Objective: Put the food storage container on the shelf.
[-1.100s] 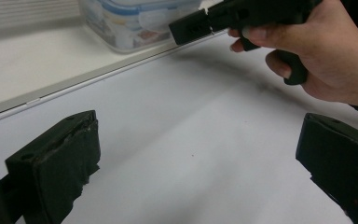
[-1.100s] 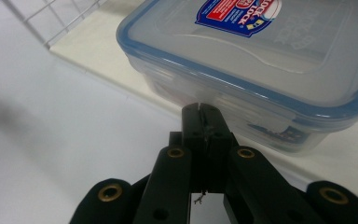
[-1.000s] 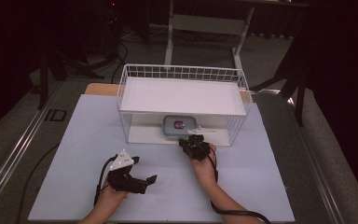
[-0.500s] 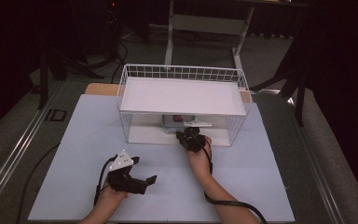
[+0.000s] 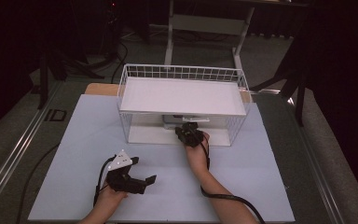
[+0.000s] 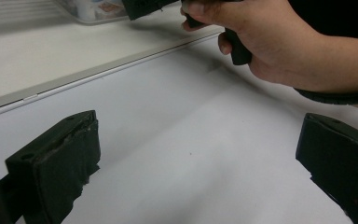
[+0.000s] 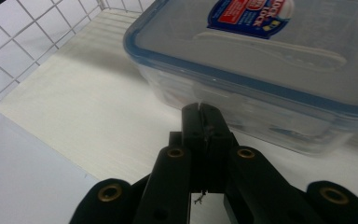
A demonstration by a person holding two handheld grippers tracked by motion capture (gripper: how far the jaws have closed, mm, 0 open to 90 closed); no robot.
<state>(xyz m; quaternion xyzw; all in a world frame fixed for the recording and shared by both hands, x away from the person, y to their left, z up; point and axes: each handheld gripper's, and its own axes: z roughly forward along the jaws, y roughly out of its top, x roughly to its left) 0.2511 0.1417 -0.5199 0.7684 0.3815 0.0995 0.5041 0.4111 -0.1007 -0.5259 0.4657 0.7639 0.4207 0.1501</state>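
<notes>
- A clear plastic food container (image 7: 279,79) with a blue-rimmed lid and a red and blue label (image 7: 254,16) sits on the lower floor of a white wire rack (image 5: 130,122), under the rack's flat white shelf (image 5: 179,95).
- In the high view the container (image 5: 179,120) shows as a pale shape in the shadow below the shelf, toward the middle of the rack.
- The right gripper (image 5: 189,133) reaches into the rack's open front at the level of the lower floor; in the right gripper view its tips (image 7: 204,112) sit just at the container's near side wall, below the lid rim. Whether they touch the wall I cannot tell.
- Its jaws are pressed together with nothing between them.
- The person's right hand (image 5: 198,151) holds that gripper, and a black cable (image 5: 223,198) trails back from it along the forearm.
- The left gripper (image 5: 142,181) lies low over the white table top (image 5: 261,177), well apart from the rack, held in the left hand (image 5: 109,196) near the front edge.
- Its jaws stand wide apart and empty, as the left gripper view shows, with bare table between the pads (image 6: 58,168).
- The grey three-cornered plate (image 5: 120,161) sits on top of the left gripper.
- The left gripper view also shows the right hand (image 6: 265,42) farther off at the rack.
</notes>
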